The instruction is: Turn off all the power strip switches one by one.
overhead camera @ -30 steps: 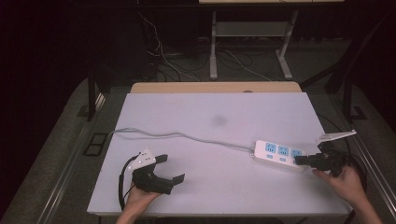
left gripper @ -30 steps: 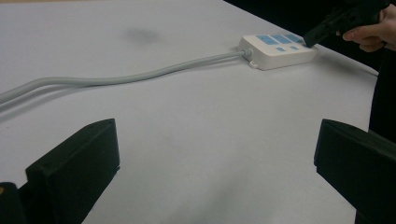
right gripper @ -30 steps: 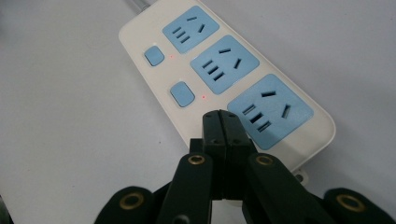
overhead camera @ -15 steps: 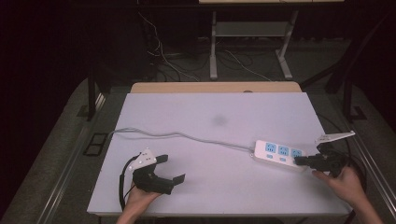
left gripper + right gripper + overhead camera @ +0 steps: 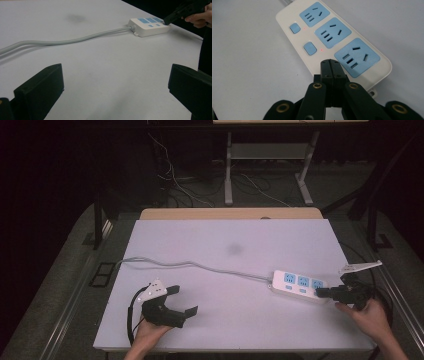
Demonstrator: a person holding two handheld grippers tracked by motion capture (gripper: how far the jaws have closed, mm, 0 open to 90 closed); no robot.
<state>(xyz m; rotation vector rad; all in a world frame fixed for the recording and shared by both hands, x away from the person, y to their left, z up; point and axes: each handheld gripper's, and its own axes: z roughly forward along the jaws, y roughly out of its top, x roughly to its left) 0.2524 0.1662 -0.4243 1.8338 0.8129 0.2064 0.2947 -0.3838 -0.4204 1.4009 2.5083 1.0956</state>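
Power strip (image 5: 300,285) near table's right edge (image 5: 350,270); right hand-held gripper (image 5: 330,65) closed on its top, left (image 5: 180,301) wide open.

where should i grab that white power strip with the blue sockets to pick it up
Grip the white power strip with blue sockets across its two long side walls, coming straight down from above: it lies flat, and those walls are parallel. Keep clear of the grey cable end.

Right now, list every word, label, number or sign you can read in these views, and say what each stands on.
None: no readable word, number or brand shows in any view.
Power strip: no print; only blue socket faces, two blue buttons and two small red lights.
Right tool, shut, its tip over the strip: no marking.
Left tool: no marking.
Table: blank apart from a dark smudge.
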